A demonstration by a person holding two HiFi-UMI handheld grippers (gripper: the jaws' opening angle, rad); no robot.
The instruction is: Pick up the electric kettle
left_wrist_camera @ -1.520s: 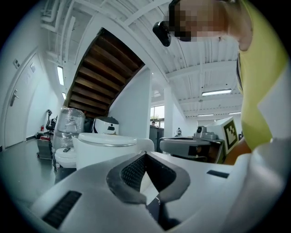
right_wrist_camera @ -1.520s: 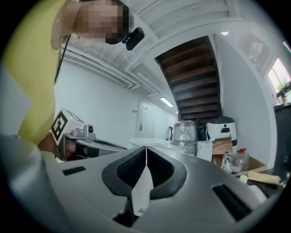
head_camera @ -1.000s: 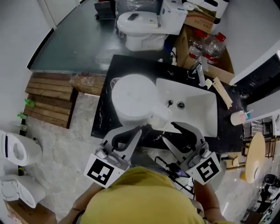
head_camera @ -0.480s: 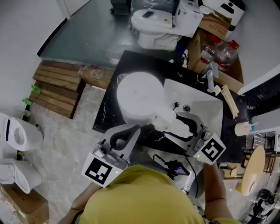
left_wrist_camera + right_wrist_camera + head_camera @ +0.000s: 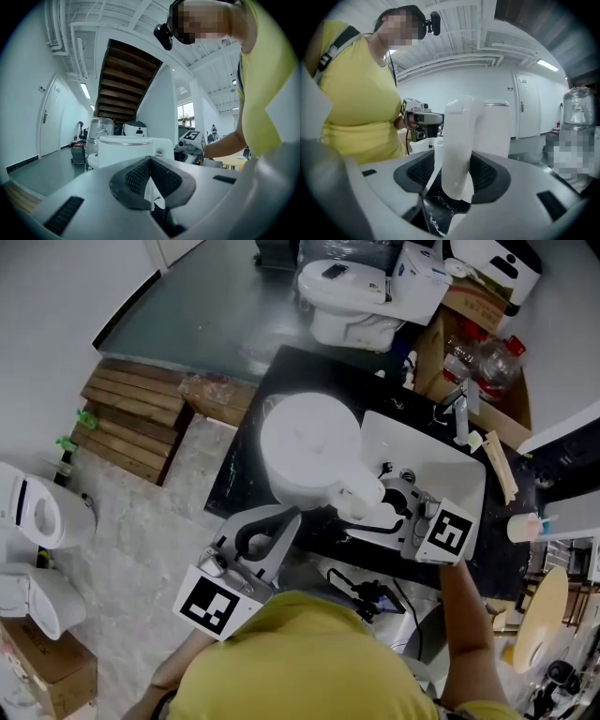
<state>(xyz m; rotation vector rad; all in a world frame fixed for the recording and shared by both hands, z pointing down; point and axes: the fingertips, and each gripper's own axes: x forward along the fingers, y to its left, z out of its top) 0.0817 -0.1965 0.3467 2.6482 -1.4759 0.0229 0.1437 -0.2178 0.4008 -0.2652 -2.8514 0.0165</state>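
A white electric kettle [image 5: 309, 451] stands on the black counter [image 5: 236, 486], left of the sink. Its handle [image 5: 361, 498] points toward me. My right gripper [image 5: 377, 512] is open, and the handle [image 5: 459, 145] stands upright between its two wide-spread pads, with a little gap at the left pad. The kettle's body [image 5: 497, 129] rises just behind the handle. My left gripper [image 5: 292, 515] hangs at the counter's front edge, below the kettle and apart from it. It is shut, its pads meeting at the tips [image 5: 151, 161] with nothing in them. The kettle [image 5: 124, 150] shows beyond them.
A white sink [image 5: 441, 474] with a faucet [image 5: 459, 409] fills the counter's right half. A cup with a toothbrush [image 5: 525, 526] stands at the right end. Behind the counter are a toilet [image 5: 352, 296] and bottles [image 5: 487, 352]. Wooden pallets [image 5: 131, 418] lie to the left.
My right gripper has moved from the counter's front edge in over the sink, opened wide and come round the kettle's handle. The left gripper has hardly moved.
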